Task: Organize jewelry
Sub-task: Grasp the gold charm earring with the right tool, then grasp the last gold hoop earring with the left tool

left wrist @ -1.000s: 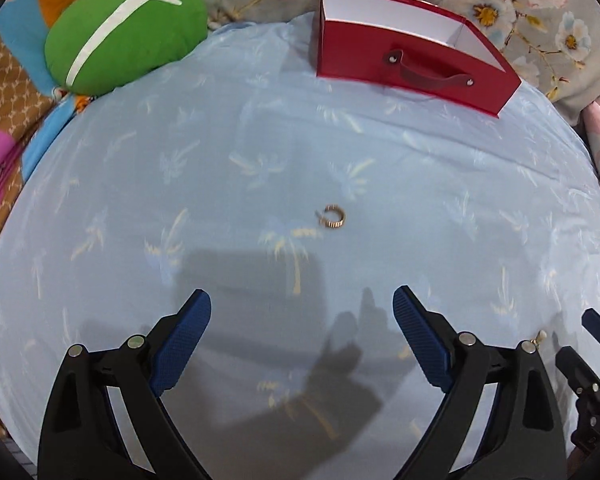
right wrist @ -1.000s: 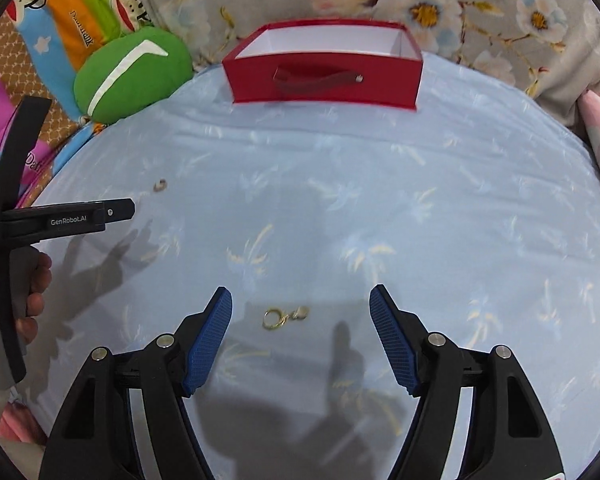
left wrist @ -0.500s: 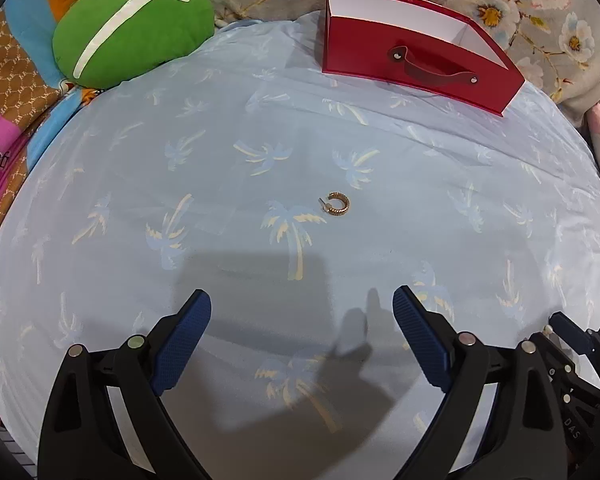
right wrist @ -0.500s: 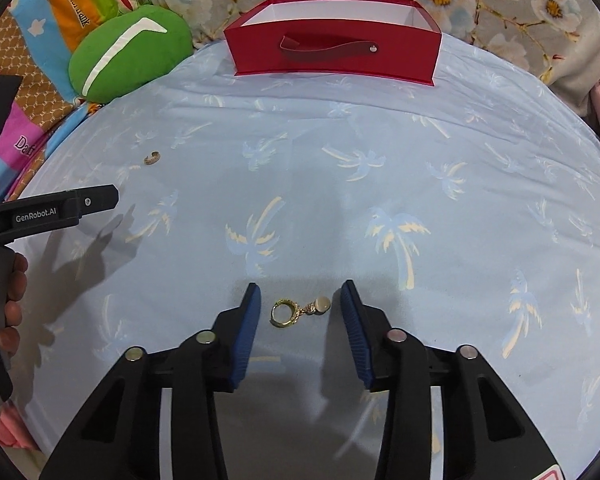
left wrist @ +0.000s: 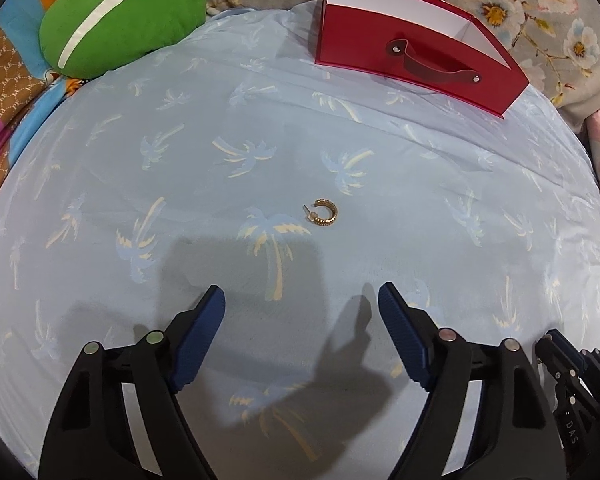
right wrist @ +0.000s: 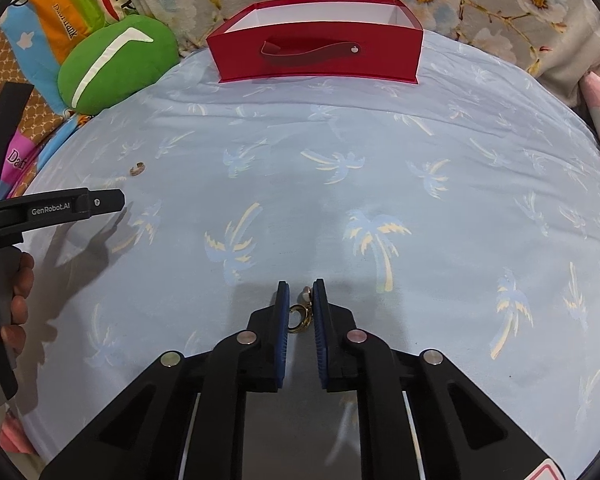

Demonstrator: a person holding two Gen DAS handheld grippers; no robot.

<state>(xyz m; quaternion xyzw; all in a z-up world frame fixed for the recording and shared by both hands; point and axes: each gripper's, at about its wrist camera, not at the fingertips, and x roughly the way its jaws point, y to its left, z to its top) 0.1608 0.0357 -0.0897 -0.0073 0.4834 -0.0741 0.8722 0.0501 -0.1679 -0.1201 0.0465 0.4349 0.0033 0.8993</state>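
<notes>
We see a pale blue bedsheet (left wrist: 380, 140) printed with faded palm trees, soft and lightly creased, stretched over the bed; behind it lies a grey floral blanket (right wrist: 480, 8) with a plush look; at the far edge of the sheet stands a glossy red rectangular cardboard box (right wrist: 320, 52) with a white inside and a dark red strap handle riveted to its front; to its left rests a rounded green plush cushion (right wrist: 116, 64) with a white chevron stripe.

Our left hand-held gripper (left wrist: 300, 304), black-framed with ribbed blue pads, hangs over the sheet with its jaws closing and nothing between them; ahead of it, well apart from the pads, lies a small gold ribbed half-hoop earring (left wrist: 325, 213) with a thin post, flat on the cloth.

Our right hand-held gripper (right wrist: 301, 300) is closed on a small gold hoop earring with a dangling bead charm (right wrist: 301, 312); the blue pads press its sides, the bead showing just past the fingertips, close above the sheet; in the right wrist view a person's hand (right wrist: 18, 300) grips the left tool's handle.
</notes>
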